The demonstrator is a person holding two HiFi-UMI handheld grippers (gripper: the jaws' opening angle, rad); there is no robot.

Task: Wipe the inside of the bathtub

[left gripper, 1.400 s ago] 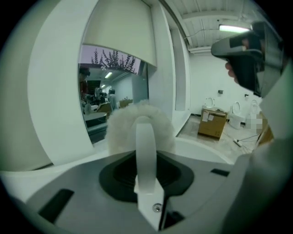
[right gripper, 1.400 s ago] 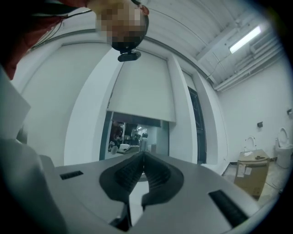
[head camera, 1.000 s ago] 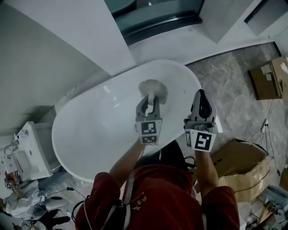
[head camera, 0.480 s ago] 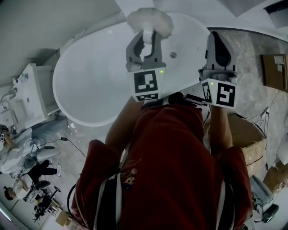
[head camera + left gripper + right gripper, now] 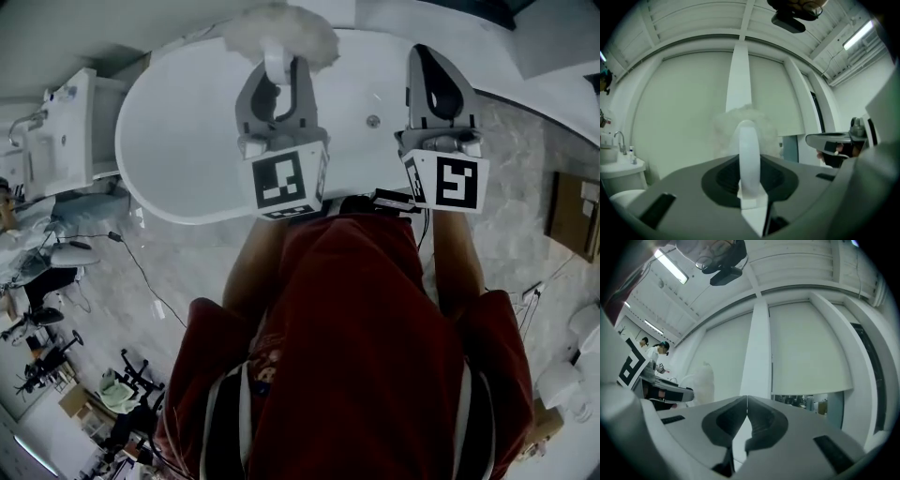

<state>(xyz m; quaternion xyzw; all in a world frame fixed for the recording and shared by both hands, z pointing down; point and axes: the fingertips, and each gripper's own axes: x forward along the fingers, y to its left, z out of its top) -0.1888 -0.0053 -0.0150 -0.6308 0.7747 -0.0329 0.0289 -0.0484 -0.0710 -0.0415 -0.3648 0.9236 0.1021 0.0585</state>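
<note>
1. The left gripper [image 5: 277, 73] is clenched on the white handle [image 5: 749, 157] of a fluffy duster [image 5: 278, 34]; in its own view the handle stands upright between the jaws, with the fluff beyond it
2. The right gripper [image 5: 429, 58] is closed on nothing: in its own view the jaws meet with no gap and hold nothing
3. Both grippers are held out in front of the person, side by side and apart, above the tub [image 5: 187, 141] (both gripper views show wall and ceiling rather than the basin, so the tools seem to point outward more than down)
4. In the head view the duster overlaps the tub's far rim, and with only wall behind it in the left gripper view, I judge it to be in the air and not on the enamel
5. The tub lies crosswise below, white and oval, with its drain [image 5: 373, 121] showing between the two grippers; a sink [image 5: 70, 122] stands just beside its left end
6. No wiping contact is happening at this moment
7. The inside looks evenly white, with no streaks, foam or dirt to be seen, so the pictures do not show which parts are done
8. By my reading, what remains is to bring the duster down onto the inner walls and floor and sweep them
</note>
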